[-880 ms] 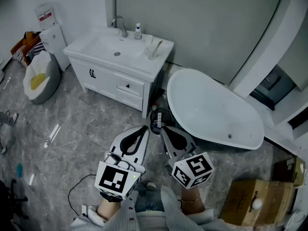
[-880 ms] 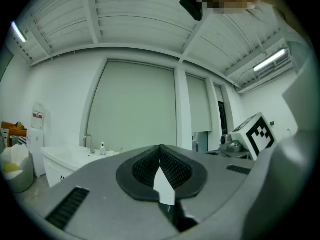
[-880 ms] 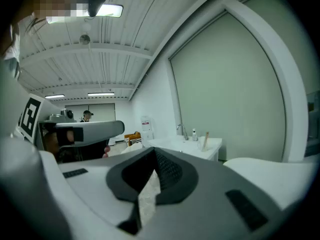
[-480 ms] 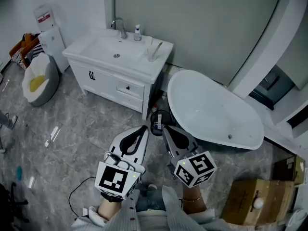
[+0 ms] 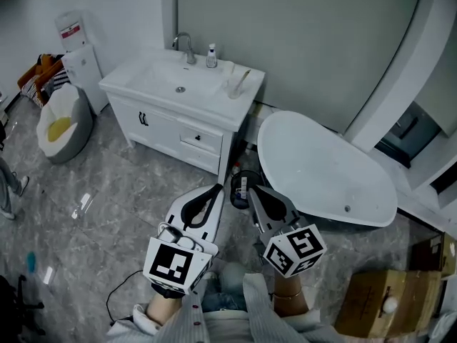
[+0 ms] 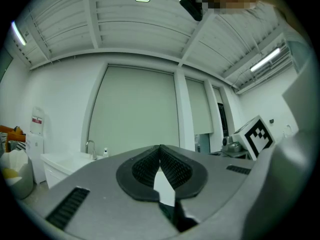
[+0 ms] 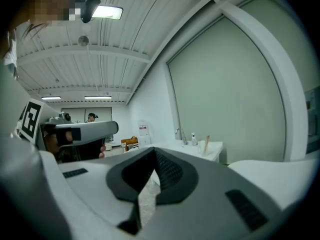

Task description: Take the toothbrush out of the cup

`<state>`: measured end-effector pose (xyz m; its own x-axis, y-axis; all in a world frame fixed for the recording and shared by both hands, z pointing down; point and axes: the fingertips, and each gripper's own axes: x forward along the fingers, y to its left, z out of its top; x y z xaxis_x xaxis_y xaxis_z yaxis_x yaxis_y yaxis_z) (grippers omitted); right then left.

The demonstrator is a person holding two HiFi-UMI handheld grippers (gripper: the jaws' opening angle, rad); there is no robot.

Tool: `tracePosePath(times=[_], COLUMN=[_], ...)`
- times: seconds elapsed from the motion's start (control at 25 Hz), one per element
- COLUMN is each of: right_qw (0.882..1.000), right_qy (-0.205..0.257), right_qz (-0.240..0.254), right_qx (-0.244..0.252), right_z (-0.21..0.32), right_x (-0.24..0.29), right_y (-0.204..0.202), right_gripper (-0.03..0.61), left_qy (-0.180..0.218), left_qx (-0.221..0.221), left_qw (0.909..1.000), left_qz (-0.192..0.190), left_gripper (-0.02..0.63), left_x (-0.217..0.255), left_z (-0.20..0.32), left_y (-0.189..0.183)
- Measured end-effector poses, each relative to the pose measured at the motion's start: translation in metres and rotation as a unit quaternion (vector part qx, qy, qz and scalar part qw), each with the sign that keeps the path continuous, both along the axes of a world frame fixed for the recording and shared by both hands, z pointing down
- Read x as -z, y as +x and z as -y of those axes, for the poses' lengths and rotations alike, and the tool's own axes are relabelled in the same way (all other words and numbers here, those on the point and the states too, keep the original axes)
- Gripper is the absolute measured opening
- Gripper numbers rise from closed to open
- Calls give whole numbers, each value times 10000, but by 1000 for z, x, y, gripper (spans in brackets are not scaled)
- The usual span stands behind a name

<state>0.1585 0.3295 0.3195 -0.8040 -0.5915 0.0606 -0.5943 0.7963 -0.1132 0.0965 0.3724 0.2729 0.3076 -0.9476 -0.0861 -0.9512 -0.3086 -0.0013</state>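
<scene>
A light wooden toothbrush [image 5: 243,78] stands tilted in a white cup [image 5: 234,88] on the right end of the white vanity [image 5: 166,123], far ahead of both grippers. In the right gripper view the toothbrush [image 7: 206,143] and cup [image 7: 204,150] show small, right of the jaw tips. My left gripper [image 5: 217,189] and right gripper [image 5: 252,190] are held side by side, low over the grey floor, pointing level toward the vanity. Both are shut with nothing between the pads, as the left gripper [image 6: 160,147] and right gripper [image 7: 154,150] views show.
A faucet [image 5: 187,46] and soap bottle [image 5: 211,54] stand at the back of the sink. A white bathtub [image 5: 325,170] lies right of the vanity, with a dark bin [image 5: 241,184] between them. A white sack [image 5: 61,116] sits far left, a cardboard box [image 5: 385,306] at lower right.
The vanity and tub have slid slightly right and down in the head view. Both grippers stay shut and keep their places side by side.
</scene>
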Motion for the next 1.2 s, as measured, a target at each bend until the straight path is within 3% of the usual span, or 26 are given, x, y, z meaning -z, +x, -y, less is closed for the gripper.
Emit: tracePosePath(times=[0.52,1.2], right_qw=[9995,9981], right_qy=[-320,-572], right_qz=[4,176], right_qx=[1,152], right_z=[36,173], right_x=[-26,-30], right_y=[-10,-37], right_gripper=[11,11], left_qy=[-225,-343], left_qx=[33,102], left_qw=[9997,9994], left_qz=[-21,41], left_gripper=[17,17], left_x=[-20,-21], left_z=[36,171], left_y=[-16,-40])
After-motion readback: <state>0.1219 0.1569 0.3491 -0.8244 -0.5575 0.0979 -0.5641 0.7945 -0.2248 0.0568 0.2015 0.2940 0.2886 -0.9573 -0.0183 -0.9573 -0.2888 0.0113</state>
